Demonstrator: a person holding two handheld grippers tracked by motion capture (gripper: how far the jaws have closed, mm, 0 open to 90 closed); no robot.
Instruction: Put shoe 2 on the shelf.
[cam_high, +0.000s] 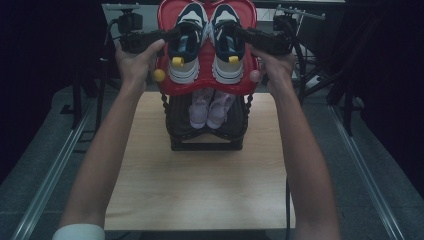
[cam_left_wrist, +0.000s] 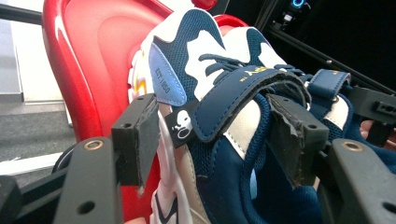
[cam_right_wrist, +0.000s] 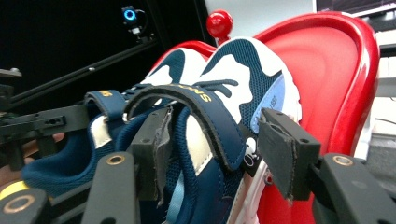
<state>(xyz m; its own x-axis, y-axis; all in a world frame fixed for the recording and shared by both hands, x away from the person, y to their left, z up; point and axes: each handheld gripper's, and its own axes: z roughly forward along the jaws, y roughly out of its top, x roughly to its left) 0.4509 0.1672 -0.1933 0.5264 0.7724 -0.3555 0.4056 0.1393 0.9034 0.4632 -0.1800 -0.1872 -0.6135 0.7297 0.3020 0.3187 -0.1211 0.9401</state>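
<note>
A pair of navy and white sneakers rests toes-up on the red top shelf (cam_high: 206, 82) of a shoe rack. My left gripper (cam_high: 175, 35) reaches in from the left at the left sneaker (cam_high: 184, 47). In the left gripper view that sneaker's (cam_left_wrist: 210, 93) strapped side wall stands between the jaws of the left gripper (cam_left_wrist: 215, 135), one pad outside and one inside the shoe, not pressing. My right gripper (cam_high: 241, 34) mirrors this at the right sneaker (cam_high: 227, 47). In the right gripper view a gap shows between the outer pad of the right gripper (cam_right_wrist: 217, 151) and that sneaker (cam_right_wrist: 219, 116).
The rack stands on a wooden table (cam_high: 200, 190). Its black lower shelf (cam_high: 177, 125) holds small lilac shoes (cam_high: 211, 107). A yellow knob (cam_high: 159, 75) and a pink knob (cam_high: 254, 75) flank the red shelf; a red knob (cam_right_wrist: 219, 22) tops it. Dark stands and metal rails line both sides.
</note>
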